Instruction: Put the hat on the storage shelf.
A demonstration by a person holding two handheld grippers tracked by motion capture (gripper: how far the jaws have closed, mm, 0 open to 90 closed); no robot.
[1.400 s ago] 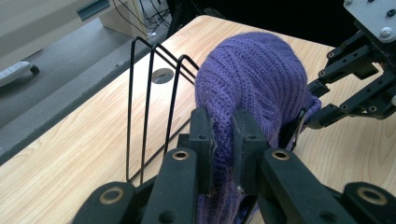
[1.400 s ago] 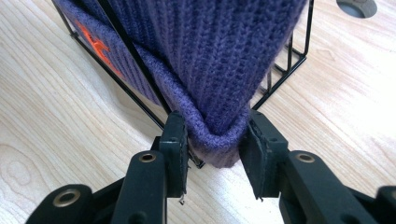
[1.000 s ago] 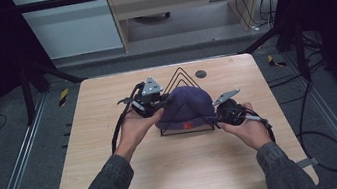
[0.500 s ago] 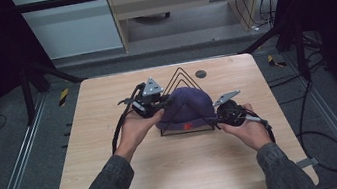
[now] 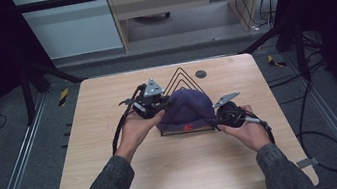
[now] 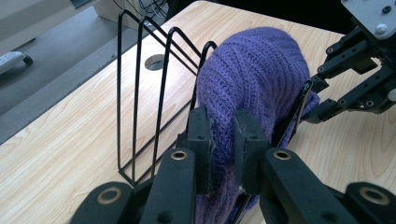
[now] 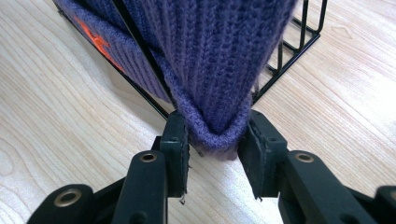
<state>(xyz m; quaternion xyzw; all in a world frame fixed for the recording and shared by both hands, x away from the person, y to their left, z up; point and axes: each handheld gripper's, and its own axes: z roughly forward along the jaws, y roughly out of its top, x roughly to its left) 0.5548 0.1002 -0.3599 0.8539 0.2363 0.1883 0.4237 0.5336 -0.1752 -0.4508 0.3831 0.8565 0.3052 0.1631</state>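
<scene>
Pinching the purple beanie (image 5: 186, 108) over the wire rack (image 5: 180, 76), both fingers' pairs, rim probably snagged.

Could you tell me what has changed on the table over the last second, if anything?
Nothing visibly changed. The left gripper and right gripper both stay shut on the purple hat, which remains draped over the wire rack, and neither hand has shifted.

Wooden table (image 5: 119, 182) under wire rack (image 5: 181, 75)
</scene>
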